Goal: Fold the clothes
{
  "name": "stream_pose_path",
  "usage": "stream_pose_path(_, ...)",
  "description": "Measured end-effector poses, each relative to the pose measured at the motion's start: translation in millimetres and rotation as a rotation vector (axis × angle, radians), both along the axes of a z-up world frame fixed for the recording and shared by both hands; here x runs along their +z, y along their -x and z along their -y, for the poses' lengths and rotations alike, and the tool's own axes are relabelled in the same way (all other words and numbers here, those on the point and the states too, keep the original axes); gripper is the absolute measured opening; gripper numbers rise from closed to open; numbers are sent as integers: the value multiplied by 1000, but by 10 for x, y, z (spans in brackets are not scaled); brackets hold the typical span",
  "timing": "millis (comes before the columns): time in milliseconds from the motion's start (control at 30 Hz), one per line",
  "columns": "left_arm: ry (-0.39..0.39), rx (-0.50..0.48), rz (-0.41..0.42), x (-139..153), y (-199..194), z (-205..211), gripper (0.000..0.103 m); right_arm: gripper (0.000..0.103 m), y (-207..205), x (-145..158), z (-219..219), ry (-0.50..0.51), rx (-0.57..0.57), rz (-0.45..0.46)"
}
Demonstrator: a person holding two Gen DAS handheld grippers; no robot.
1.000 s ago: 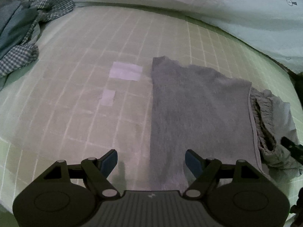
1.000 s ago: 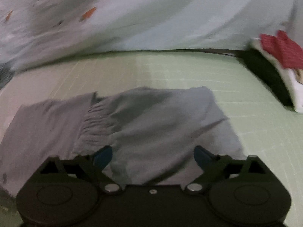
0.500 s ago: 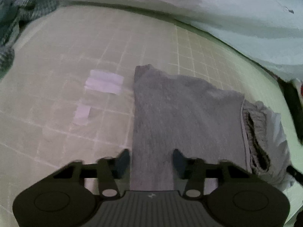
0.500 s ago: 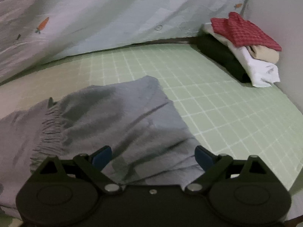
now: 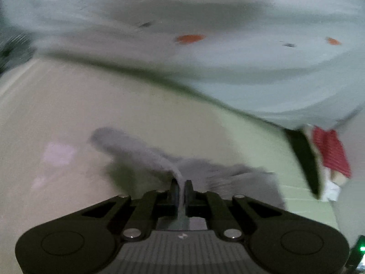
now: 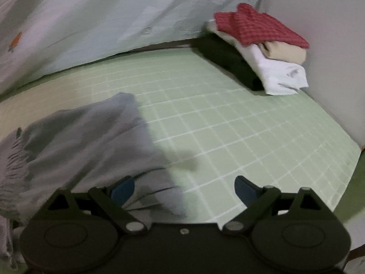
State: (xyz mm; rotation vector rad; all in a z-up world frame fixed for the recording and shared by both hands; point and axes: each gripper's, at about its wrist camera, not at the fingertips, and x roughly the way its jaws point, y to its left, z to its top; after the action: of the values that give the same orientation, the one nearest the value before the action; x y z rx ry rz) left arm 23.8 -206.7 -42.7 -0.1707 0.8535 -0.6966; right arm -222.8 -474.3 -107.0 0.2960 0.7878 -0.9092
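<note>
Grey shorts with a gathered waistband lie on the green checked bedsheet. In the blurred left wrist view my left gripper is shut on an edge of the grey shorts and holds that edge raised off the sheet. In the right wrist view the grey shorts lie at the left, waistband at the far left. My right gripper is open and empty, its left fingertip over the shorts' near right corner, its right fingertip over bare sheet.
A stack of folded clothes, red check on top of beige, white and black, sits at the far right by the wall; it also shows in the left wrist view. A pale duvet with carrot prints borders the back.
My left gripper closed from wide open onto the shorts' edge and lifted it, swinging right. My right gripper moved right, toward the shorts' right corner, staying open.
</note>
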Motion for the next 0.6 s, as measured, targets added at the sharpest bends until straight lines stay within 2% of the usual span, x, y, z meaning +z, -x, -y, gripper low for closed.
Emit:
stream_pose_path(133, 45, -153, 59, 147, 234, 659, 4, 95, 210, 39, 188, 8, -20, 3)
stream_pose_path(233, 27, -284, 85, 117, 463, 1218, 5, 95, 390, 53, 334, 10, -32, 2)
stream_pose_path(300, -16, -372, 78, -11, 623, 1596, 9, 95, 390, 62, 398, -26, -11, 43)
stream_pose_path(400, -101, -417, -30, -248, 741, 1925, 12, 95, 362, 76, 486, -88, 26, 114)
stream_pose_path(467, -91, -418, -36, -251, 787, 1870, 28, 95, 343, 86, 544, -130, 50, 162)
stream_pose_path(500, -80, -406, -20, -214, 786, 1778, 42, 95, 333, 91, 573, -151, 63, 186)
stream_pose_path(533, -76, -377, -5, -179, 773, 1677, 51, 95, 324, 96, 602, -172, 75, 210)
stream_pose_path(600, -78, -294, -6, -153, 712, 1470, 57, 95, 305, 106, 660, -214, 100, 257)
